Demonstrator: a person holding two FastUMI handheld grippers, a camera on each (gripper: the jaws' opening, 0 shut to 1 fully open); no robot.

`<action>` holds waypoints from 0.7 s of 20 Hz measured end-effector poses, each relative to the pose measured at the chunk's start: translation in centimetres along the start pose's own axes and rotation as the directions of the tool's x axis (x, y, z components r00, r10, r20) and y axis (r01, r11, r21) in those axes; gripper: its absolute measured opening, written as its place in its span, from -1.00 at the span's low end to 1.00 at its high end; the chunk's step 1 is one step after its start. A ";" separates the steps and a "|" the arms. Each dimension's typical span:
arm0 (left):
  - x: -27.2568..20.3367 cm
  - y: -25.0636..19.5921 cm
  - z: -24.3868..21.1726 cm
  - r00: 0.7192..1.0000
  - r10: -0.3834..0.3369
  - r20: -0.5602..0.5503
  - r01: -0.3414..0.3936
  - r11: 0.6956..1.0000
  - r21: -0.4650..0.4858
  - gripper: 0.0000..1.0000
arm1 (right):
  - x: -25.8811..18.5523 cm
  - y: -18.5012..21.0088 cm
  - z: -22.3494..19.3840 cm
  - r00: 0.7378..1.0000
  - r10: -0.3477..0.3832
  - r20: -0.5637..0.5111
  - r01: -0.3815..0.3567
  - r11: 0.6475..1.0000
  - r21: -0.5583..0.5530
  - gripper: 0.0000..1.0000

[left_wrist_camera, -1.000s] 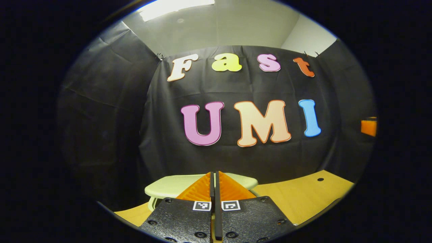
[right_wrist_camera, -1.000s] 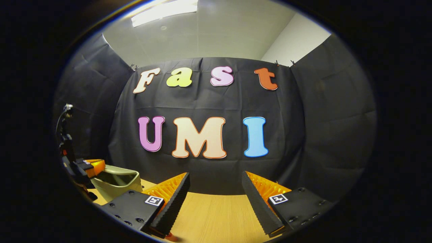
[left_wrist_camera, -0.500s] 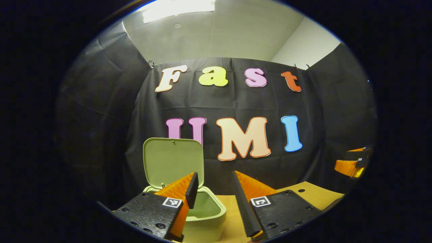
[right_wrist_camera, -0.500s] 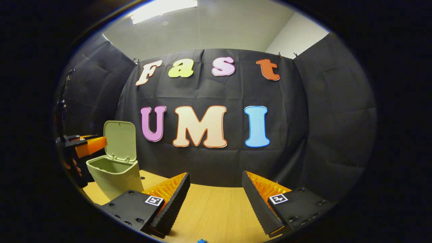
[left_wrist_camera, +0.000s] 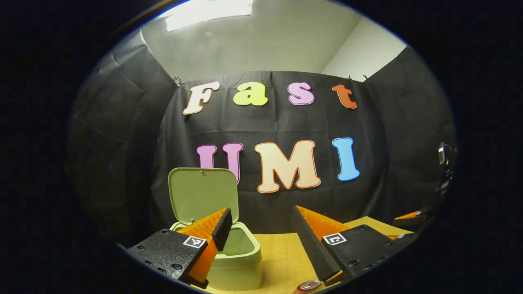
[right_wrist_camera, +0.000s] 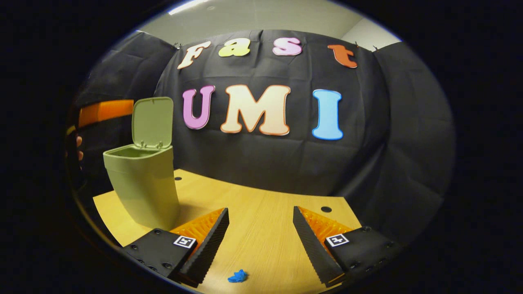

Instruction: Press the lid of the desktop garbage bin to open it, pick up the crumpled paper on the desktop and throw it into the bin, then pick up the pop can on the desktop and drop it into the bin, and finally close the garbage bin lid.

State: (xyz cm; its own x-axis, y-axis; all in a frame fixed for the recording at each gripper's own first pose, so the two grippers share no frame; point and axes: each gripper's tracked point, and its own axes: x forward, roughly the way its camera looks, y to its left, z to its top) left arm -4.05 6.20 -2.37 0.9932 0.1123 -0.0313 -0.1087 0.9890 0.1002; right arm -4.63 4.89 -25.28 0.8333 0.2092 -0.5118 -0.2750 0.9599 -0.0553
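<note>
The pale green bin (right_wrist_camera: 143, 188) stands on the left of the wooden table (right_wrist_camera: 265, 232), its lid (right_wrist_camera: 152, 121) swung upright. In the left gripper view the bin (left_wrist_camera: 239, 261) sits just beyond my left finger, with its mouth uncovered and its lid (left_wrist_camera: 203, 196) up. My left gripper (left_wrist_camera: 261, 228) is open and holds nothing. A pop can top (left_wrist_camera: 310, 285) peeks in at the bottom edge. My right gripper (right_wrist_camera: 260, 216) is open above the table. A small blue crumpled paper (right_wrist_camera: 238, 277) lies just below and between its fingers.
The left gripper (right_wrist_camera: 106, 112) and the hand (right_wrist_camera: 78, 147) holding it show at the far left, behind the bin. The right gripper (left_wrist_camera: 408, 216) sits at the far right of the left gripper view. The tabletop has small round holes (right_wrist_camera: 326, 209). Black cloth walls ring the table.
The left gripper went from shut on the lid's top to open and drew back; the lid sprang upright. The right gripper tilted down, bringing the table and blue paper into view.
</note>
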 end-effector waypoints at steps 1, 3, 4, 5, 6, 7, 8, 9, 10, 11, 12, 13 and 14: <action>-0.1 0.3 0.3 1.000 0.006 0.006 -0.006 1.000 0.004 0.77 | 0.2 0.2 -1.4 1.000 0.007 -0.025 -0.007 1.000 -0.007 0.98; -0.2 0.8 0.7 1.000 0.020 0.011 -0.020 1.000 0.013 0.77 | 0.7 0.7 -4.3 0.996 0.018 -0.084 -0.020 1.000 -0.016 0.97; -0.4 1.1 0.7 1.000 0.024 0.013 -0.025 1.000 0.017 0.77 | 0.7 1.0 -5.8 0.993 0.026 -0.116 -0.028 0.999 -0.019 0.96; -0.5 1.5 0.9 0.999 0.033 0.016 -0.033 0.999 0.020 0.78 | 0.9 1.3 -7.3 0.988 0.032 -0.148 -0.036 0.999 -0.025 0.96; -0.6 1.8 1.0 0.999 0.039 0.019 -0.039 0.999 0.022 0.78 | 1.0 1.6 -8.7 0.982 0.039 -0.184 -0.046 0.998 -0.033 0.96; -0.7 2.0 1.1 0.999 0.045 0.018 -0.046 0.999 0.024 0.77 | 0.9 1.7 -10.2 0.975 0.045 -0.220 -0.054 0.998 -0.035 0.97; -0.7 2.5 0.9 0.999 0.053 0.014 -0.053 0.998 0.027 0.77 | 0.9 2.0 -11.3 0.969 0.052 -0.240 -0.062 0.998 -0.033 0.97; -0.9 2.8 0.8 0.998 0.056 0.011 -0.057 0.998 0.031 0.78 | 0.9 2.0 -12.2 0.965 0.054 -0.258 -0.065 0.997 -0.036 0.97; -1.0 3.0 0.7 0.998 0.062 0.008 -0.063 0.997 0.036 0.78 | 1.0 2.1 -13.2 0.959 0.052 -0.278 -0.066 0.997 -0.043 0.97; -1.1 3.2 0.6 0.998 0.067 0.005 -0.067 0.997 0.041 0.78 | 1.1 2.3 -14.4 0.953 0.052 -0.300 -0.070 0.996 -0.051 0.97; -1.2 3.5 0.5 0.997 0.072 0.003 -0.072 0.996 0.044 0.78 | 1.0 2.4 -15.5 0.945 0.052 -0.321 -0.075 0.995 -0.059 0.97; -1.2 3.8 0.5 0.997 0.074 0.001 -0.074 0.996 0.045 0.78 | 0.9 2.6 -16.5 0.939 0.054 -0.340 -0.081 0.995 -0.066 1.00; -1.3 4.0 0.3 0.997 0.079 0.000 -0.079 0.996 0.046 0.78 | 1.0 2.7 -17.5 0.930 0.055 -0.364 -0.086 0.994 -0.072 0.97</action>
State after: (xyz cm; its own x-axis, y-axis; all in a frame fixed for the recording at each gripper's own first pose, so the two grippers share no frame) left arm -5.75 10.00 -1.58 0.9816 0.1898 -0.0230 -0.1844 0.9717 0.1475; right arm -12.97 4.46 -40.94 0.5854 0.1790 -0.7907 -0.3795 0.9224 -0.0722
